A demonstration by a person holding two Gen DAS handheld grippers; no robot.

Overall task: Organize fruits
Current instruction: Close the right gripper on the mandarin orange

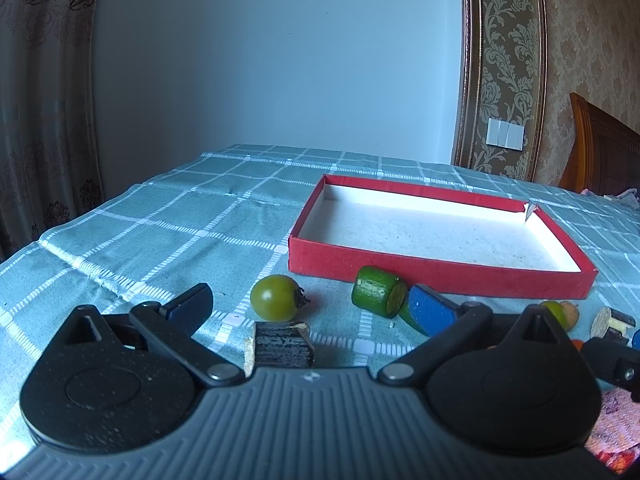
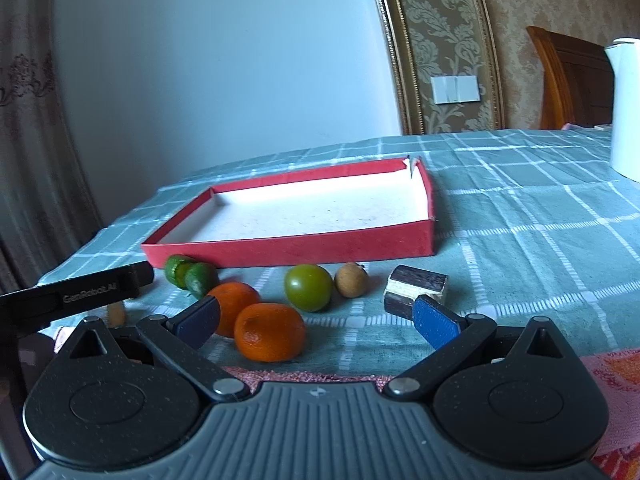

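Step in hand, by judgement: the opening approach, since the red tray holds nothing. Left gripper stands wide and empty; a green tomato, glossy and round, lies at its 11 o'clock. Right gripper also stands wide and empty, with a dimpled orange between its fingers. Next move calls for closing gently.

Home bedroom — damask wallpaper, wooden headboard.

Both wrist views face the red tray low, nearby.
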